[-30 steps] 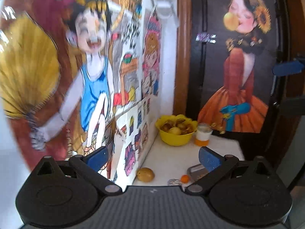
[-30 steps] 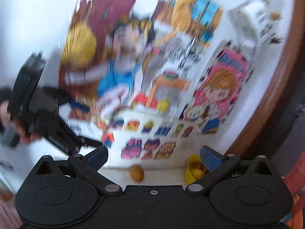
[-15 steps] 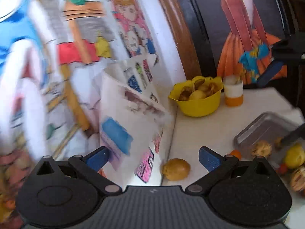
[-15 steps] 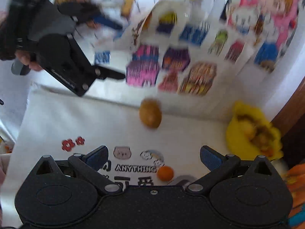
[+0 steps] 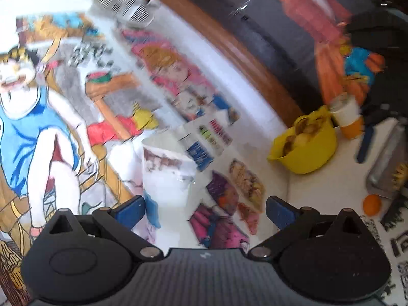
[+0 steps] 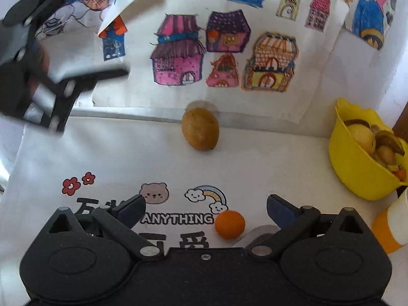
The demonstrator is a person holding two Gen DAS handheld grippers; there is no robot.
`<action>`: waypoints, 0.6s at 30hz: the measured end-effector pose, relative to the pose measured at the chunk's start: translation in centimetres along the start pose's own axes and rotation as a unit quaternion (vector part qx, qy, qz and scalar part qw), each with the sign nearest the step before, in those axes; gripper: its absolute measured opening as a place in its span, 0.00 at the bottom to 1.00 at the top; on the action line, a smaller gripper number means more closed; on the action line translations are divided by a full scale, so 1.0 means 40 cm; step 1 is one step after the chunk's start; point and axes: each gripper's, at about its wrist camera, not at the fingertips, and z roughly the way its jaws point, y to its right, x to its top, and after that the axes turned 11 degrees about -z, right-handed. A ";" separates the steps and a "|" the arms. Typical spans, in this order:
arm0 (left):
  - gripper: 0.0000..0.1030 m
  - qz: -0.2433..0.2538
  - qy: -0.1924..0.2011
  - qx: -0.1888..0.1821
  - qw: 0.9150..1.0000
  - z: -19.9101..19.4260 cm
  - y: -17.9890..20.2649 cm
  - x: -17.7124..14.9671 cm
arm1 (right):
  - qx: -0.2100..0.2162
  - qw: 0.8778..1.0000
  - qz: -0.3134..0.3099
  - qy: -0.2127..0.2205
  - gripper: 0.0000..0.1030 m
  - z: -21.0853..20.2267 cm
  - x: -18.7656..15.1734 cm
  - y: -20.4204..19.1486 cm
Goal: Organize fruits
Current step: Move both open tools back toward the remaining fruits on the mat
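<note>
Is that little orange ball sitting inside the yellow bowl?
No, the small orange fruit lies on the white mat, apart from the yellow bowl.

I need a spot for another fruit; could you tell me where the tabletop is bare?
Bare cloth lies between the brown oval fruit and the yellow plastic bowl, and left of that fruit. It is crowded near the small orange fruit and the bowl.

House drawings (image 6: 224, 58) on wall; white-orange cup (image 5: 349, 117), perhaps lidded.
</note>
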 end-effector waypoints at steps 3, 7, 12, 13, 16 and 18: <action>1.00 0.026 -0.012 -0.053 0.998 -0.001 0.037 -0.006 | -0.003 1.000 0.004 -0.003 0.98 0.014 -0.016 0.006; 1.00 0.030 -0.046 -0.103 0.993 0.046 0.084 -0.015 | 0.000 1.000 0.006 -0.006 0.97 0.022 -0.036 0.006; 1.00 0.043 -0.108 -0.138 0.984 0.150 0.122 -0.044 | -0.002 1.000 0.001 -0.011 0.92 0.032 -0.046 0.001; 1.00 0.040 -0.127 -0.145 0.981 0.175 0.122 -0.052 | -0.002 1.000 0.001 -0.012 0.91 0.033 -0.048 0.000; 1.00 0.035 -0.167 -0.156 0.973 0.246 0.116 -0.073 | -0.003 1.000 0.001 -0.013 0.87 0.041 -0.046 -0.001; 1.00 0.034 -0.184 -0.161 0.969 0.279 0.114 -0.090 | -0.003 1.000 0.002 -0.015 0.83 0.047 -0.042 0.000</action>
